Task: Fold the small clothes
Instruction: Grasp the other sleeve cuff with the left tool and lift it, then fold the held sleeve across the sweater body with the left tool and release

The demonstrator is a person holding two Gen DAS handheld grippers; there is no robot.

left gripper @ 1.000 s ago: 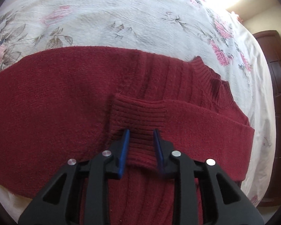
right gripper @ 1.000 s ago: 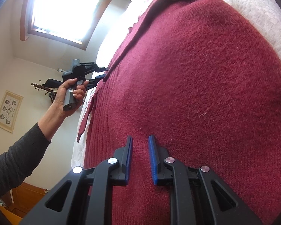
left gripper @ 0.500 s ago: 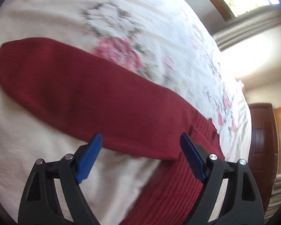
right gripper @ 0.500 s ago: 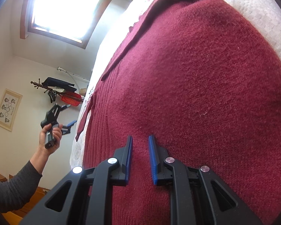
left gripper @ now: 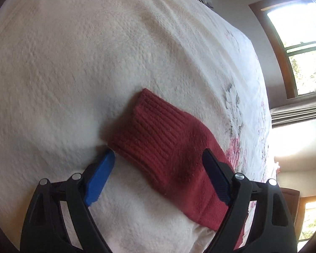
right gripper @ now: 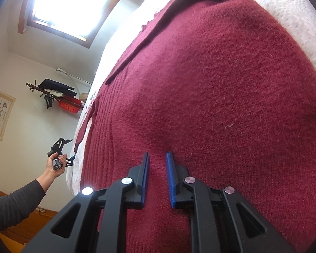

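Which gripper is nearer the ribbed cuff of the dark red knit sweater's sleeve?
Left. The left gripper is open astride the ribbed cuff; the right gripper sits nearly shut on the sweater's body, with the cuff nowhere near.

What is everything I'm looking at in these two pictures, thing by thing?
Sweater: one, dark red, spread on the bed; its ribbed cuff lies between the left fingers.
Bedspread: one, cream with pink flowers, under the sweater.
Windows: two, wood-framed, bright.
Framed picture: one, pale, on the wall.
Coat rack: one, dark, holding clothes and something red.
Left gripper: black, blue pads, open.
Right gripper: black, blue pads, nearly closed on the sweater.
Hand: one, grey sleeve, holding the left gripper.
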